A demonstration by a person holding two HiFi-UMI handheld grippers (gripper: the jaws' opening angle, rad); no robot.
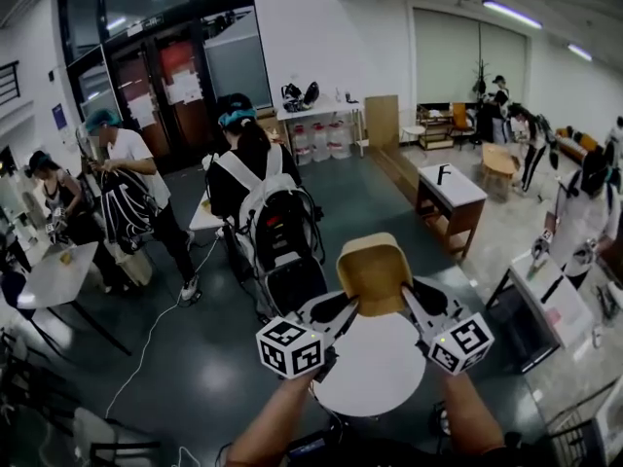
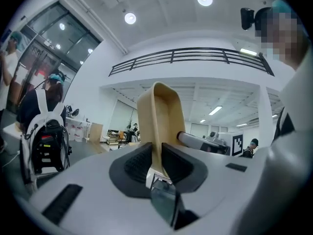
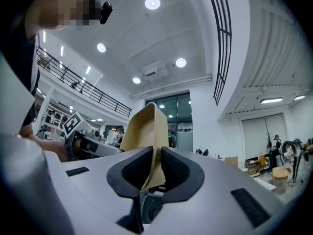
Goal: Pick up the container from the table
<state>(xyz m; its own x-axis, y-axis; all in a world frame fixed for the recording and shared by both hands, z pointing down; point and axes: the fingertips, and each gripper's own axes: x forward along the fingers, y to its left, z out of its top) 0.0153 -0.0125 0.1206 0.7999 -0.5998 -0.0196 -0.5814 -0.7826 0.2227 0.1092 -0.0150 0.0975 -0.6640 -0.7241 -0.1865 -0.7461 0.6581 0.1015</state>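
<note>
A tan paper container (image 1: 374, 272) hangs in the air above the round white table (image 1: 375, 370), held from both sides. My left gripper (image 1: 337, 309) is shut on its left wall; in the left gripper view the tan wall (image 2: 157, 126) stands upright between the black pads (image 2: 138, 163). My right gripper (image 1: 417, 305) is shut on its right wall, and the right gripper view shows the tan edge (image 3: 145, 136) pinched between its pads (image 3: 173, 168). Both grippers point roughly level.
A person with a white backpack (image 1: 273, 217) stands just beyond the table. More people stand at the left by a small table (image 1: 58, 270). A wooden side table (image 1: 450, 197) is at the right, and a monitor (image 1: 545, 305) sits near my right arm.
</note>
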